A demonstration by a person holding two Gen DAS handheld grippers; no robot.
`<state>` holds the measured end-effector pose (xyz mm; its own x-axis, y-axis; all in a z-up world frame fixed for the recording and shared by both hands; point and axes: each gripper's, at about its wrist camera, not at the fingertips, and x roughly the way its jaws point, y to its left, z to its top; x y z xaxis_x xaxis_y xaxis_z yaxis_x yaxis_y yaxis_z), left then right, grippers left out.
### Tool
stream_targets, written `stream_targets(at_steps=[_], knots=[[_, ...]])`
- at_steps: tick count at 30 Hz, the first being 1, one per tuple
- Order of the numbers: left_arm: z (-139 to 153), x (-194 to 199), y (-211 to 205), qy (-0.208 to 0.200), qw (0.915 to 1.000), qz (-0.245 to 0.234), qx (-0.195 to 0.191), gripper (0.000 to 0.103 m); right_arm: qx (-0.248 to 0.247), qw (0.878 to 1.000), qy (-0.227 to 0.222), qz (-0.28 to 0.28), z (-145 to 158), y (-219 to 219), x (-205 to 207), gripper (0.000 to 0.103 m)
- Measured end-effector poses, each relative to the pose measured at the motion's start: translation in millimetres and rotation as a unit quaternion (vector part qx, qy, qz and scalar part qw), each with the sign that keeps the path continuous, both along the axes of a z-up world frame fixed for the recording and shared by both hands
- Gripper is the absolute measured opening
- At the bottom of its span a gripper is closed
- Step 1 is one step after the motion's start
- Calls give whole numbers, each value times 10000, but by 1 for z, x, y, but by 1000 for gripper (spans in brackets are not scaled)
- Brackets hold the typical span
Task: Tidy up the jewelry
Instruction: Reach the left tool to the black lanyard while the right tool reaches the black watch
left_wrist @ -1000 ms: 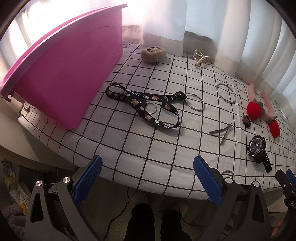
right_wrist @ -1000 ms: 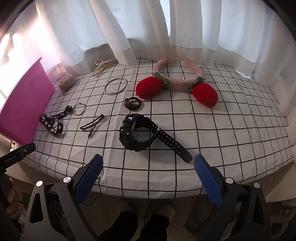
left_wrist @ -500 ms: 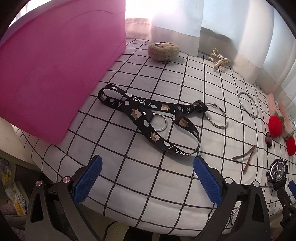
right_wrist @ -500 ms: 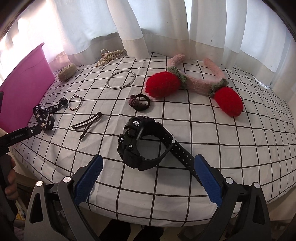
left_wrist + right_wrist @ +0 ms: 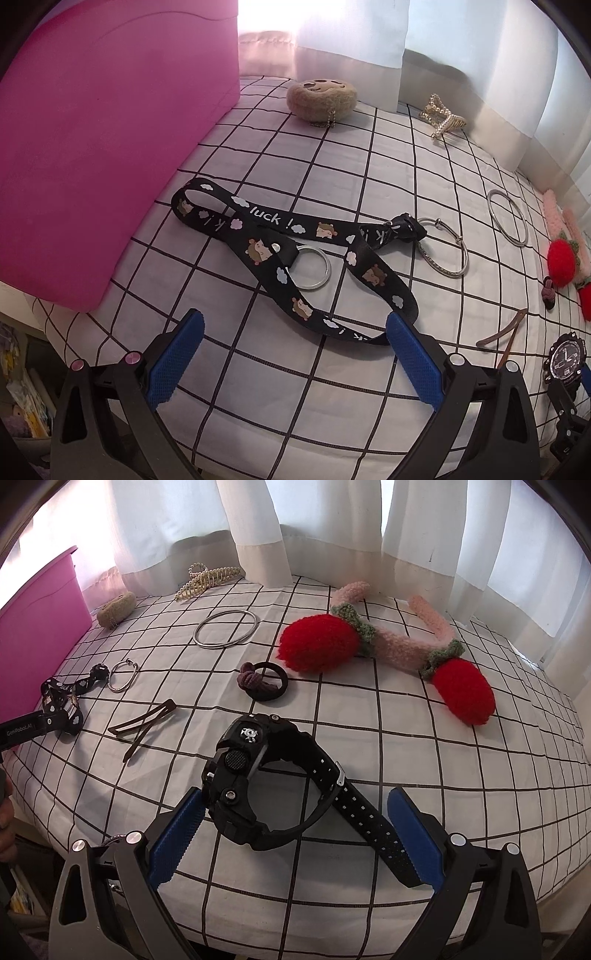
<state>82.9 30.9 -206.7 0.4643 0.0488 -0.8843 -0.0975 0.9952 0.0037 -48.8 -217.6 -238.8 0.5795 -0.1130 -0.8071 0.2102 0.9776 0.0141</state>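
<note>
A black printed lanyard with a key ring lies on the checked cloth, just ahead of my open left gripper; its near loop almost touches the right blue pad. Beside it stands a pink box. A black wristwatch lies between the fingers of my open right gripper, its strap running under the right pad. Neither gripper holds anything. The watch also shows at the left wrist view's right edge.
On the cloth lie a silver bangle, a thin bracelet, a dark hair clip, a hair tie, a strawberry headband, a pearl claw clip and a plush charm. Curtains hang behind. The table edge is near.
Both grippers moved forward over the table. The left one closed in on the lanyard; the right one now has the watch between its open fingers.
</note>
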Motion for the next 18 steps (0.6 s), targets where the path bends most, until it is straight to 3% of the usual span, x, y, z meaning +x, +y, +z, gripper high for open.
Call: stream_targets(at_steps=[7, 18], knots=[[-8, 8, -7, 27, 10000, -12, -24, 97, -195, 9997, 123, 73, -13, 0, 10, 94], [-14, 25, -13, -141, 9998, 110, -32, 97, -70, 9999, -104, 103, -15, -6, 10, 94]])
